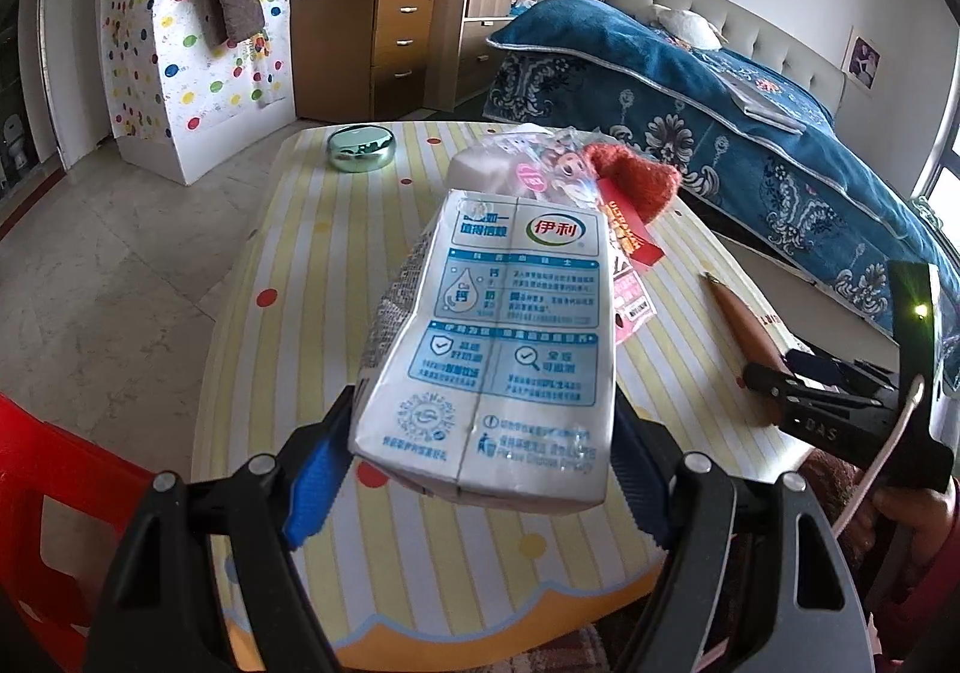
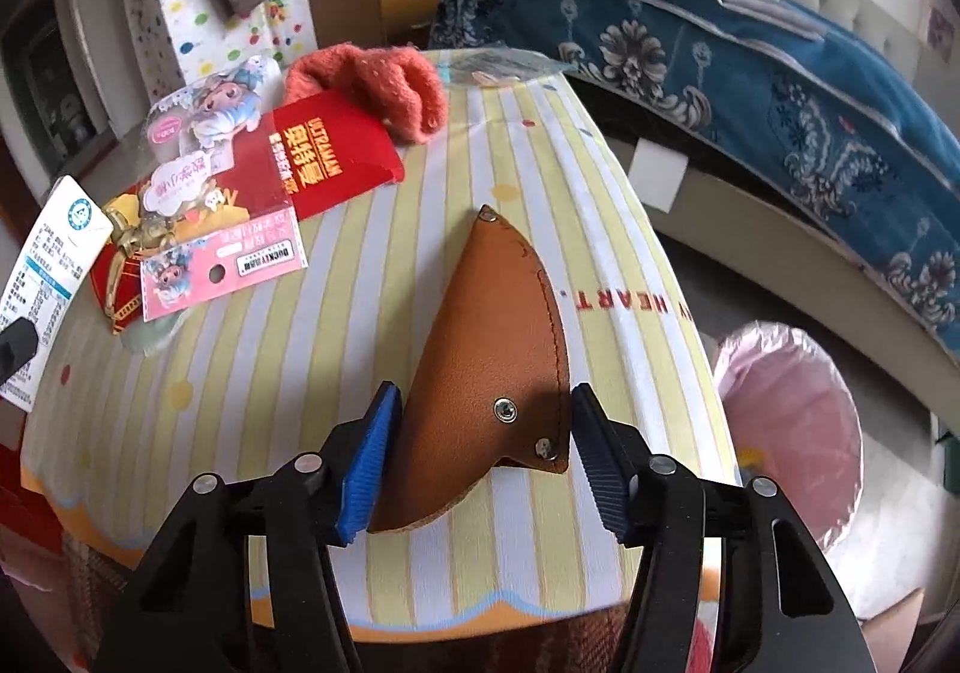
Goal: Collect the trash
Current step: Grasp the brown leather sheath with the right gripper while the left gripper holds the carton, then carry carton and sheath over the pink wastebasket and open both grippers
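White and blue printed cardboard, dented along one edge, makes up the milk carton [image 1: 486,337], which is clamped at its bottom end between the ribbed pads of the left gripper [image 1: 480,451]; the jaws stand wide, and the carton is seen lifted over the striped yellow and white tablecloth [image 1: 312,277]. The right gripper [image 2: 483,451] is set half open around a brown leather pouch [image 2: 486,349] of triangular shape with metal snaps, which lies flat at 6 o'clock of the right wrist view. The blue left pad touches its edge, but whether the right pad presses on it cannot be told.

More loose packaging is seen at 10 o'clock of this view: a red paper envelope with gold letters [image 2: 336,163] and a clear plastic blister card with cartoon print [image 2: 204,133], next to an orange knitted woollen piece [image 2: 384,85].

For the step in hand, the carton should be kept level and not squeezed harder (thin board buckles easily). The pouch looks like no trash; it is better left alone, and the slippery flat wrappers are better taken by an edge. A pink plastic bag [image 2: 786,421] beside the table, at 3 o'clock, is probably the bin.
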{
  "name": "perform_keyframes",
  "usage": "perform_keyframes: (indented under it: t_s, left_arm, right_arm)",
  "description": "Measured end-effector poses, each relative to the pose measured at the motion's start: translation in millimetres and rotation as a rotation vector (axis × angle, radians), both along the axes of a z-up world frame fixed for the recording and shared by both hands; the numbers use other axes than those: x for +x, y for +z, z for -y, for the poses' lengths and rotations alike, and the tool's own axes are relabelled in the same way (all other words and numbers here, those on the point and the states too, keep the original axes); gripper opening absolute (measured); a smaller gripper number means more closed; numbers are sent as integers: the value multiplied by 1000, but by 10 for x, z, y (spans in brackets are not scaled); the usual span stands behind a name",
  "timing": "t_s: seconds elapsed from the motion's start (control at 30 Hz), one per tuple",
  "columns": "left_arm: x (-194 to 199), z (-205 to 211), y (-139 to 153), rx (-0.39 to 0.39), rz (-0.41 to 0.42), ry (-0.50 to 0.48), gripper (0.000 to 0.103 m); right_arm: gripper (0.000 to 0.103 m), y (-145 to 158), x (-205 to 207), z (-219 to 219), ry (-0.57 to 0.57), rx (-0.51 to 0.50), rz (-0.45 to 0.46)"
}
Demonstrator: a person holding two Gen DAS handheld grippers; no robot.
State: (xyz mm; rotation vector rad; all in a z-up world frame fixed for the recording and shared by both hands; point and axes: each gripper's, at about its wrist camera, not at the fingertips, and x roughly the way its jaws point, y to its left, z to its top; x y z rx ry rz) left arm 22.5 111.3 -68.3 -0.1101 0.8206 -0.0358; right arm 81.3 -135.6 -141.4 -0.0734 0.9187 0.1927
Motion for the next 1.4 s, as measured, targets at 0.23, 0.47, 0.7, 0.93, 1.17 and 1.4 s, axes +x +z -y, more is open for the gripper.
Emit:
perform_keyframes:
  t_s: [0.23,0.47,0.7,0.93,1.17,1.4]
  left_arm:
    - [-1,116,107,16,14,-30,76]
    - [113,504,225,20,38,-107,76]
    - [317,1067,255,50,37,-206,76]
    - [528,1738,311,78,42,-321,76]
    - [719,2577,288,94,44,-478,76]
    - [880,3265,153,79,12,-602,76]
  right_arm:
    - [55,232,-190,94,60,68,73]
    - [55,465,-367,357,42,137,121]
    - [55,580,-500,772,-22,183,151]
    - [55,589,-690,1379,-136,197,175]
    - [55,550,-883,1966,-279,161,185]
    - [55,494,-915,2500,-386,154,192]
